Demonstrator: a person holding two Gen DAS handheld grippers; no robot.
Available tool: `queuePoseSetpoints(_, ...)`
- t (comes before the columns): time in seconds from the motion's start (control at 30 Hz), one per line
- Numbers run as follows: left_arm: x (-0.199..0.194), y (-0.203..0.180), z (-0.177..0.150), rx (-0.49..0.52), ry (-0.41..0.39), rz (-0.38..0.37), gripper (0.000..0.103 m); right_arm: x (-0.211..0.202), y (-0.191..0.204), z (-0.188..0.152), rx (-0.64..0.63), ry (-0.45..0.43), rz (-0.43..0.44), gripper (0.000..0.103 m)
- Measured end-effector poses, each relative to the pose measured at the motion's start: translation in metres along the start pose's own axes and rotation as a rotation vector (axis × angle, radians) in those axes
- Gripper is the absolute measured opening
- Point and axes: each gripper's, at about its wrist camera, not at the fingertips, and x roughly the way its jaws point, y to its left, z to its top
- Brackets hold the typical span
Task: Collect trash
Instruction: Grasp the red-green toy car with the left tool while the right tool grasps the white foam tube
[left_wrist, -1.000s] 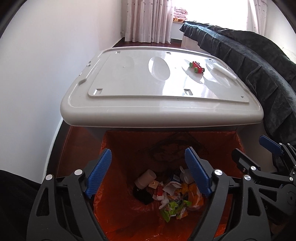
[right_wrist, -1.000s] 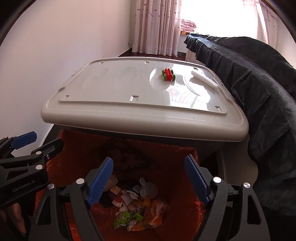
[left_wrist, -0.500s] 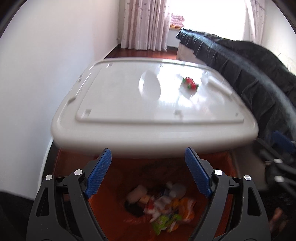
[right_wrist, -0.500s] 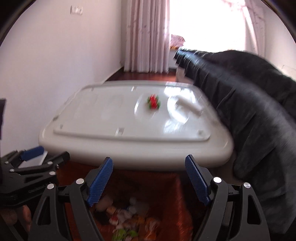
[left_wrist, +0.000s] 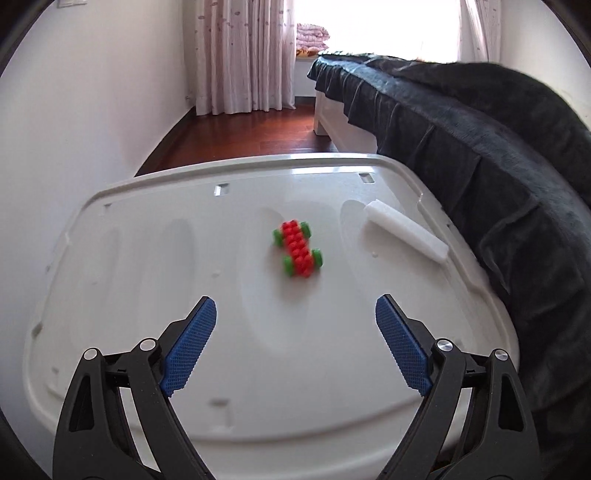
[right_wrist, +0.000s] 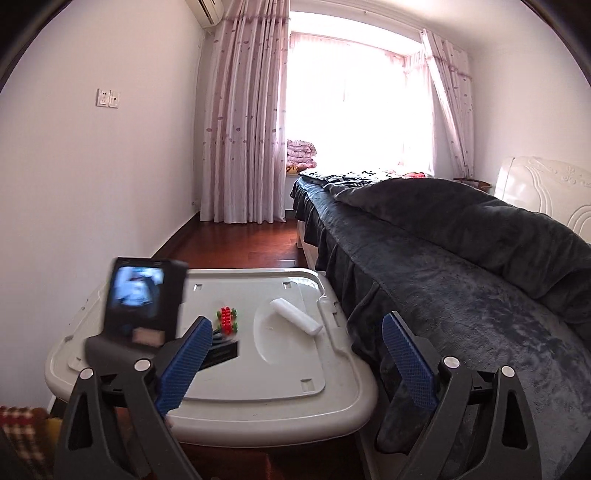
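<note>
Step in hand looks like reaching for the next trash piece. Left gripper (left_wrist: 295, 321) jaws opening, nothing between them, over the white lid (left_wrist: 147, 295). White foam piece (left_wrist: 405, 236) lies near lid's right edge, beside red-green toy (left_wrist: 298, 248). Right gripper (right_wrist: 295, 349) jaws opening, empty. Next: shift right, straddle foam, close.

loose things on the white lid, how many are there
2. A red and green toy lies near the middle of the lid; a white foam piece lies to its right, near the bed-side edge. None seems hidden.
</note>
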Motion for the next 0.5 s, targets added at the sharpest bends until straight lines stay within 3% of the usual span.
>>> queuePoseSetpoints(0.2, 0.069, -0.022, 0.027, -0.013, 0.046, 0.036, 0.086, 0.013, -0.012, -0.004, 0.011, 0.021, 0.009, 0.092)
queuePoseSetpoints(0.43, 0.115, -0.011, 0.038, -0.091, 0.089, 0.076, 0.085, 0.015, -0.011, -0.005, 0.022, 0.036, 0.057, 0.092)
queuePoseSetpoints(0.5, 0.125, -0.009, 0.038, -0.106, 0.105, 0.065, 0.076, 0.014, -0.009, -0.005, 0.017, 0.033, 0.06, 0.092)
